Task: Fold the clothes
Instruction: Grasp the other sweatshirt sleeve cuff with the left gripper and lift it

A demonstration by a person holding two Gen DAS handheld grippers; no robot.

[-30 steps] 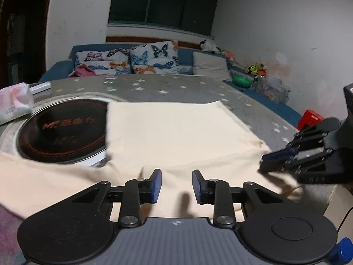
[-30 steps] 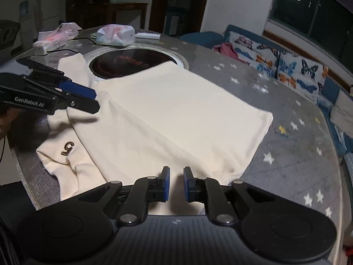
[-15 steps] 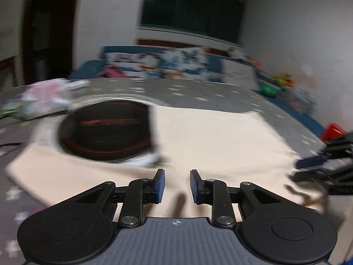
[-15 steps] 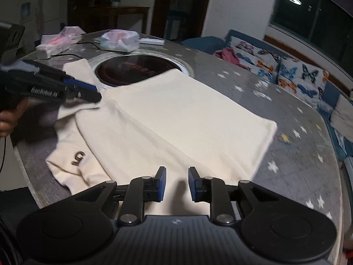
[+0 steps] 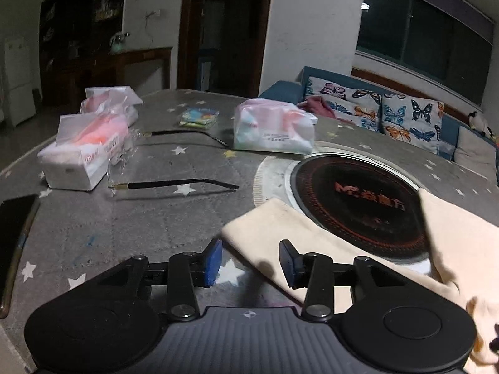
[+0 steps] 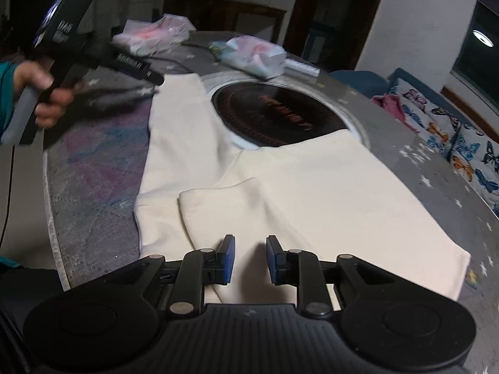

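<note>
Left claw [image 5: 250, 260] spread wide and empty, its blue pads over the squared end of a cream sleeve [image 5: 265, 221]. Right claw [image 6: 248, 259] parted too, nothing gripped, low over the soft, matte shirt [image 6: 312, 193], which lies flat on the grey starred table [image 5: 124, 218], partly over the glossy round black hob [image 6: 274, 118]. Crinkly tissue packs [image 5: 84, 152] beyond.

White walls [image 5: 315, 25] frame a dark doorway [image 5: 224, 28]; a blue sofa [image 5: 368, 106] with butterfly cushions [image 5: 411, 115] sits beneath dark windows [image 5: 427, 31].
</note>
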